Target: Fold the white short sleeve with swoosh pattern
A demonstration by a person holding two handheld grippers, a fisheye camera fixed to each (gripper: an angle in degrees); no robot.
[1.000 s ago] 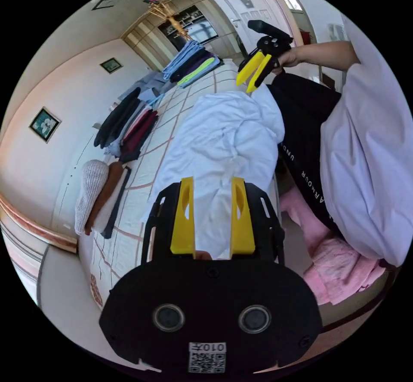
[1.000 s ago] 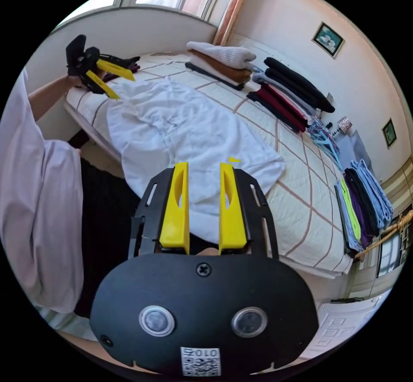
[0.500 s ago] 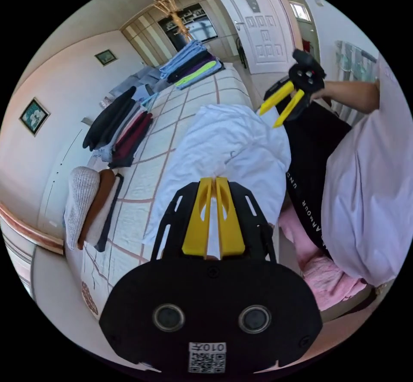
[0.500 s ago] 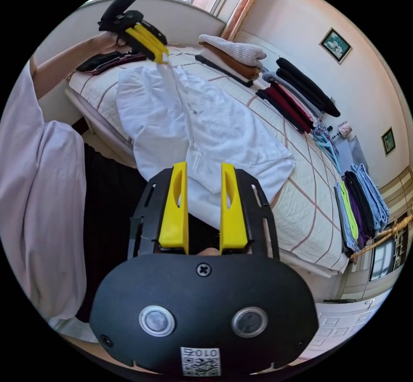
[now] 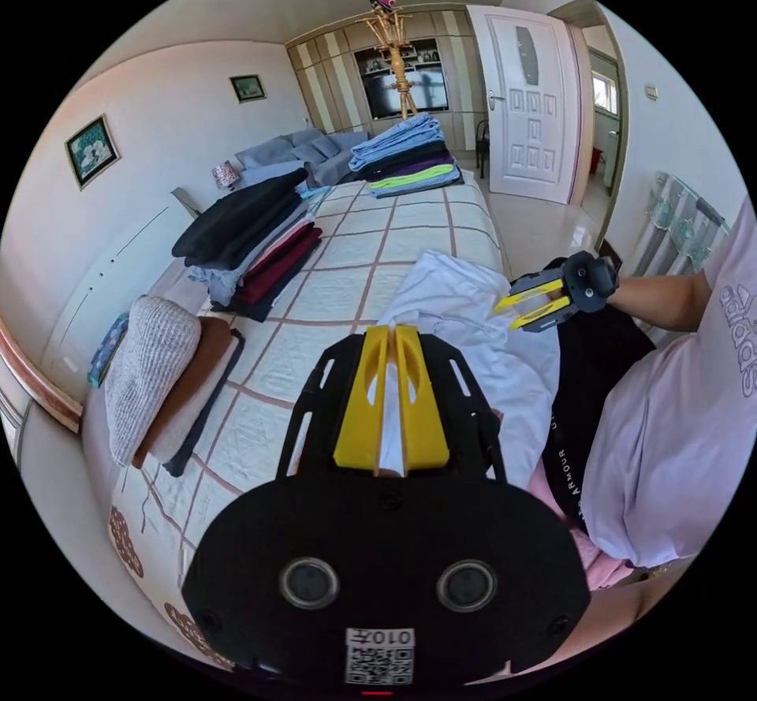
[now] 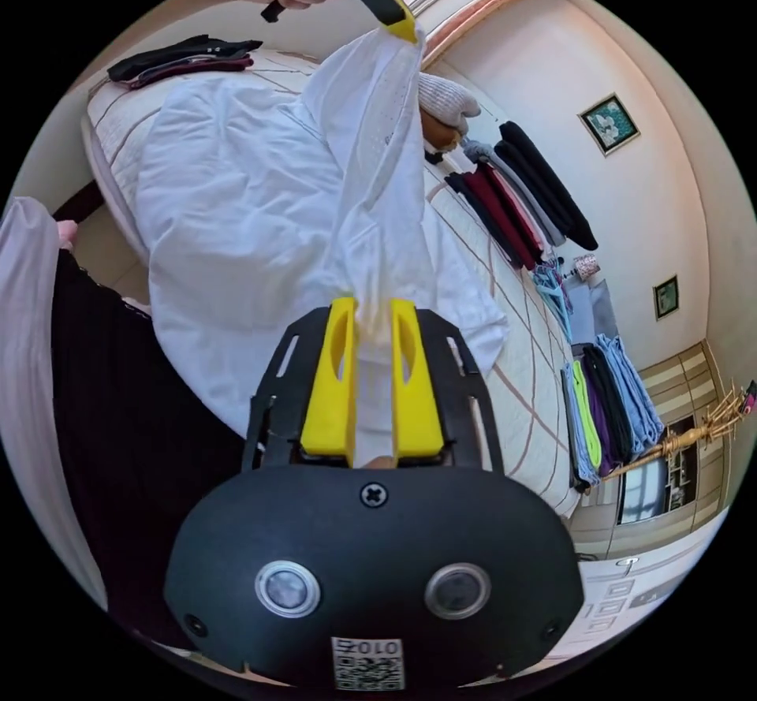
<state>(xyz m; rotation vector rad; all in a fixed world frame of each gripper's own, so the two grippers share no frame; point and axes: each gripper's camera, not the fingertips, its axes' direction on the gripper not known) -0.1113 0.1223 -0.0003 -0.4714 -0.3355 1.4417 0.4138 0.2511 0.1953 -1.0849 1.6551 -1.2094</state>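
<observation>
The right gripper (image 6: 371,322) has been closed on the white shirt (image 6: 236,212). Fabric is now pinched by both fingers pairs; the left gripper (image 5: 392,346) is pressed shut on it too. The shirt is lifted from the bed (image 5: 347,259) edge, ready for spreading.

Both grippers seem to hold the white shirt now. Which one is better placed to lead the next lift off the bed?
Probably left. The left gripper pinches the white shirt high above the bed, cloth hanging below. The right gripper grips a lower bunch, so it follows.
</observation>
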